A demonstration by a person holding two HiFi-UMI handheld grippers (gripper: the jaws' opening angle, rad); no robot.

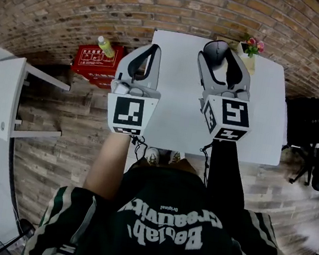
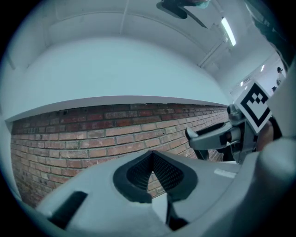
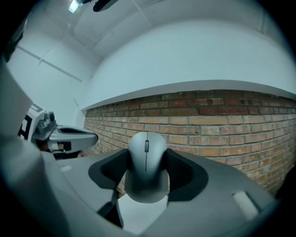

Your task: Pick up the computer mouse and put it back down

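Grey mouse: a computer mouse (image 3: 146, 152) is pinched by its two sides in the right gripper, its scroll wheel facing that gripper's camera. It looks lifted clear of the white tabletop (image 1: 168, 113), which shows as a pale patch beneath it in the right gripper view.
Right gripper: the right gripper (image 3: 148, 173) has its jaws partly spread and its dark pads pressing on the mouse, held out over the far part of the tabletop.
Left gripper: the left gripper (image 2: 152, 171) has its jaws pressed together at the tips with nothing between them. It hangs beside the right one and takes no part.
Surroundings: a small pot of pink flowers (image 1: 251, 51) stands at the far right corner of the tabletop, close to the raised mouse. A red box (image 1: 94, 62) sits on the floor to the left, and a brick wall runs behind.
Step in hand: the pick-up appears done, and the mouse is being carried in the air.
Next move: lowering the mouse onto a bare part of the tabletop, clear of the flowers. Its underside should meet the surface before the jaws let go, so it does not drop or tip.
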